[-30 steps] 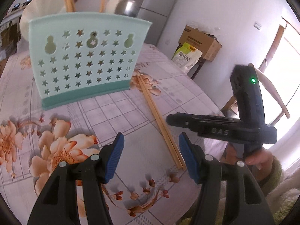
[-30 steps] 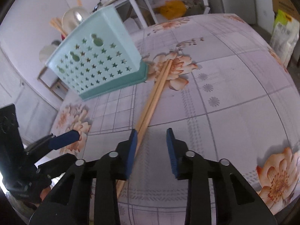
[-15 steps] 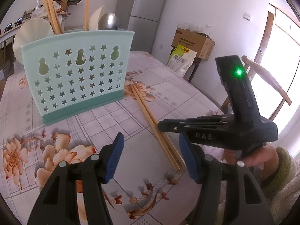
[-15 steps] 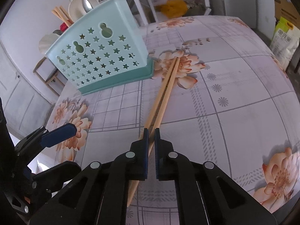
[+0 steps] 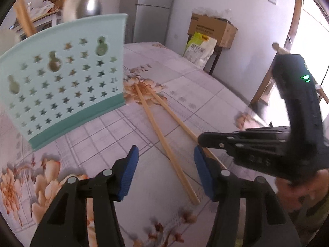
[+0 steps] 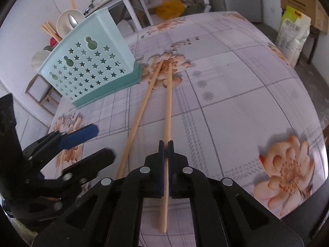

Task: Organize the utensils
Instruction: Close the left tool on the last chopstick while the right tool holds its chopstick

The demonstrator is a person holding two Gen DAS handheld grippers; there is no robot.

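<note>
A mint green utensil holder [image 5: 65, 80] with star holes stands on the flowered table; it also shows in the right wrist view [image 6: 90, 68], holding chopsticks and spoons. Two wooden chopsticks lie splayed on the table. My right gripper [image 6: 166, 144] is shut on the right chopstick [image 6: 168, 107], its far tip by the holder. The other chopstick [image 6: 139, 117] lies free to its left, and in the left wrist view [image 5: 164, 140]. My left gripper [image 5: 165, 156] is open and empty above that free chopstick. The right gripper [image 5: 207, 141] sits just right of it.
The table's flowered cloth [image 6: 236, 94] curves off to the right and near edge. A cardboard box [image 5: 211, 28] and a bag [image 5: 198, 49] stand beyond the table. A fridge [image 5: 154, 10] is at the back. A wooden chair [image 5: 267, 82] is at right.
My right gripper stays shut on one chopstick and has pulled it apart from the other, so the pair now splays. The left gripper has shifted nearer, still open.
</note>
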